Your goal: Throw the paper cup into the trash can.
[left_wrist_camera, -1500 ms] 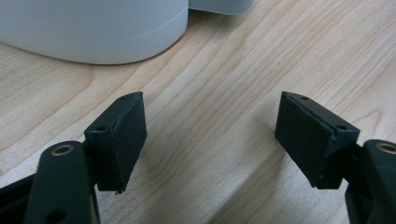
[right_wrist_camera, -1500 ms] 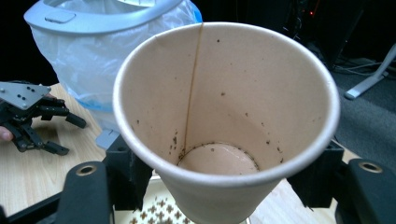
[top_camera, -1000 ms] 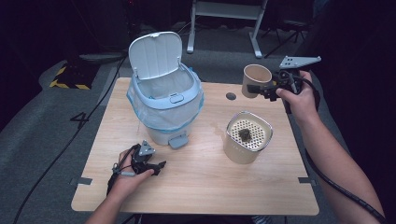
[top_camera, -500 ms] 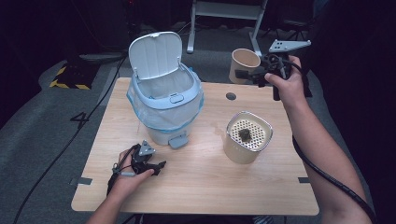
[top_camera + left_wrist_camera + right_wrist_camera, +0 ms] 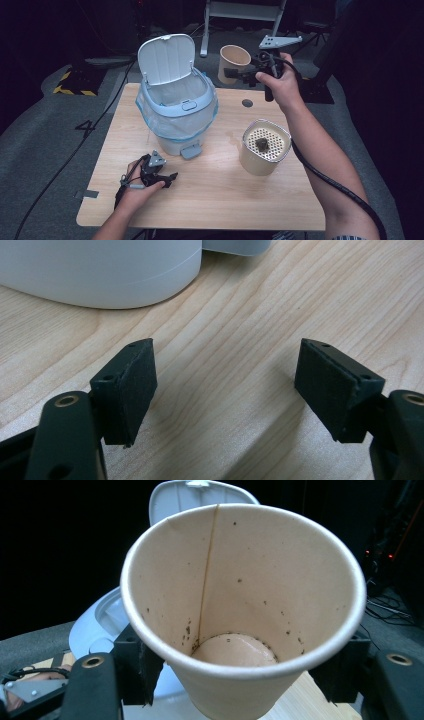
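Status: disposal of 1 used paper cup (image 5: 234, 62) is under way and judged roughly half complete.

Right gripper (image 5: 239, 75): jaws closed on the paper cup, 1 pad on each side of its lower wall. In the right gripper view the cup (image 5: 243, 611) stands nearly upright, mouth open toward the camera, dark specks and residue on its inner wall and base. It is held in the air past the far edge of the table (image 5: 215, 200), just right of the bin's raised lid (image 5: 166, 60).

Pedal bin (image 5: 176, 117): stands at the far left of the table, lid upright and open, liner in place. The cup is beside the opening, not yet over it.

Left gripper (image 5: 159, 176): rests on the near left of the table, jaws wide apart with nothing between them; the left gripper view shows bare wood between the pads (image 5: 132, 385).

Strainer container (image 5: 265, 146): right of the bin, perforated insert holding 1 dark clump. Untouched.

Done: cup lifted, bin open. Outstanding: carry the cup left over the opening, release it, then deal with the lid.
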Action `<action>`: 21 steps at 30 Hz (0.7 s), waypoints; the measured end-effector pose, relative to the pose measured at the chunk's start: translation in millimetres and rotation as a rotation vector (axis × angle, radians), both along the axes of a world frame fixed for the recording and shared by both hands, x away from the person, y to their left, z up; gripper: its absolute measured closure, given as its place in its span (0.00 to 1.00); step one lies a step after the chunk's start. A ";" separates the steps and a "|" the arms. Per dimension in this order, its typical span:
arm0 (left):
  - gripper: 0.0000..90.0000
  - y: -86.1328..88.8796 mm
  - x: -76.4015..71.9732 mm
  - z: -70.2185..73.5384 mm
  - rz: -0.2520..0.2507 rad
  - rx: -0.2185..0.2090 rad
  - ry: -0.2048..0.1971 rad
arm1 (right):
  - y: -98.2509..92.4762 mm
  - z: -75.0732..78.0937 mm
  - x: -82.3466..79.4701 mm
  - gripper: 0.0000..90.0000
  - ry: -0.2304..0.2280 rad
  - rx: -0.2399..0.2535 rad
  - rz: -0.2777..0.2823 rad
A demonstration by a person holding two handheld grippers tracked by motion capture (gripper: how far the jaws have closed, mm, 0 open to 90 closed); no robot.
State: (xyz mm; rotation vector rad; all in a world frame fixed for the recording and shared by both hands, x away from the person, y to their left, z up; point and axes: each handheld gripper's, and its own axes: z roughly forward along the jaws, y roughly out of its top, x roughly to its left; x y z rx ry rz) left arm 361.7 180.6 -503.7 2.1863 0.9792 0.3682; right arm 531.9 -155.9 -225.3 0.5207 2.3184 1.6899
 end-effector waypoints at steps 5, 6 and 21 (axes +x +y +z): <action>0.28 -0.5 -0.7 -0.1 0.005 0.000 -0.002 | 21.4 -2.0 1.7 0.36 0.009 0.033 0.003; 0.28 -0.5 -0.7 -0.1 0.006 0.000 -0.002 | 25.3 -2.3 2.2 0.36 0.007 0.032 0.005; 0.28 -0.4 -0.6 -0.1 0.005 0.001 -0.003 | 76.2 -12.9 9.4 0.36 0.006 -0.024 0.027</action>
